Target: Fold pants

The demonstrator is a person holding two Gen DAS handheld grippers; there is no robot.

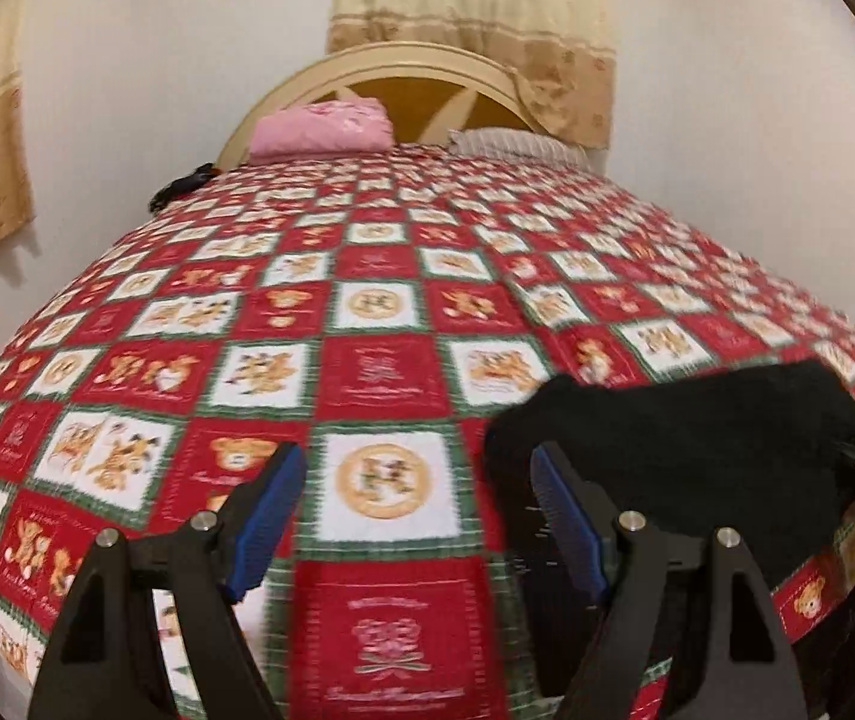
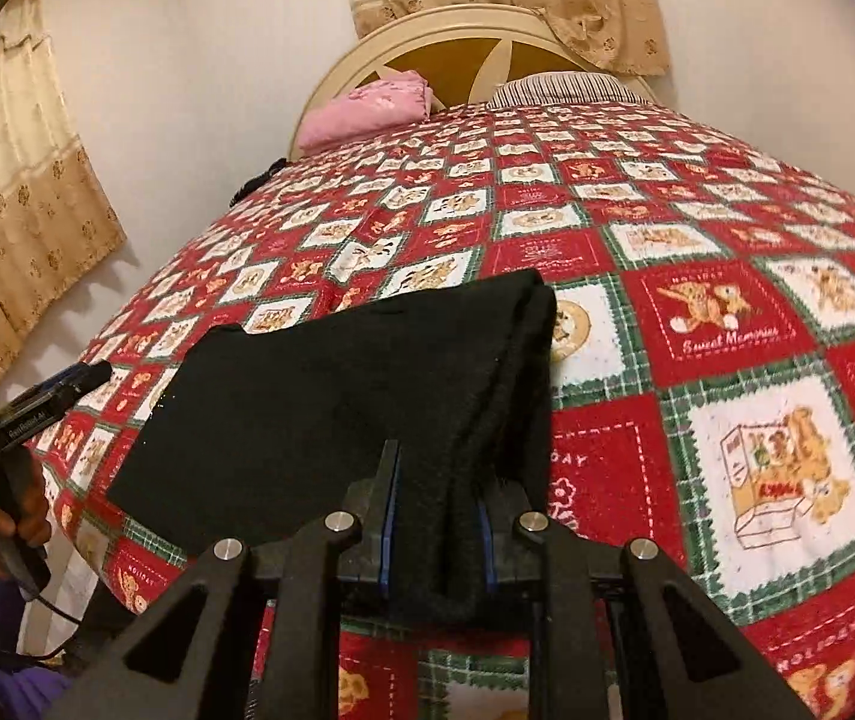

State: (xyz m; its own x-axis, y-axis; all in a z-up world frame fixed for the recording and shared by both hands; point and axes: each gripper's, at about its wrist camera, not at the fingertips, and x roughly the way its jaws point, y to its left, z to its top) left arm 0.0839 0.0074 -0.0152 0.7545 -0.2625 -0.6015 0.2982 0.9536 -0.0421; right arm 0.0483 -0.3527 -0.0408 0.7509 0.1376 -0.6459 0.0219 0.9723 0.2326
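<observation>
The black pants (image 2: 331,396) lie folded on the red patchwork bedspread (image 2: 697,312) near the bed's front edge. My right gripper (image 2: 436,480) is shut on the thick folded edge of the pants at their near right side. In the left wrist view the pants (image 1: 685,450) lie to the right. My left gripper (image 1: 418,474) is open and empty above the bedspread (image 1: 367,312), its right finger (image 1: 565,516) beside the pants' left edge. The left gripper also shows at the far left of the right wrist view (image 2: 88,373), held in a hand.
A pink pillow (image 1: 322,127) and a striped pillow (image 1: 517,144) lie by the cream headboard (image 1: 403,69). A dark object (image 1: 181,186) sits at the bed's far left edge. Beige curtains (image 2: 19,210) hang on the left wall and behind the headboard.
</observation>
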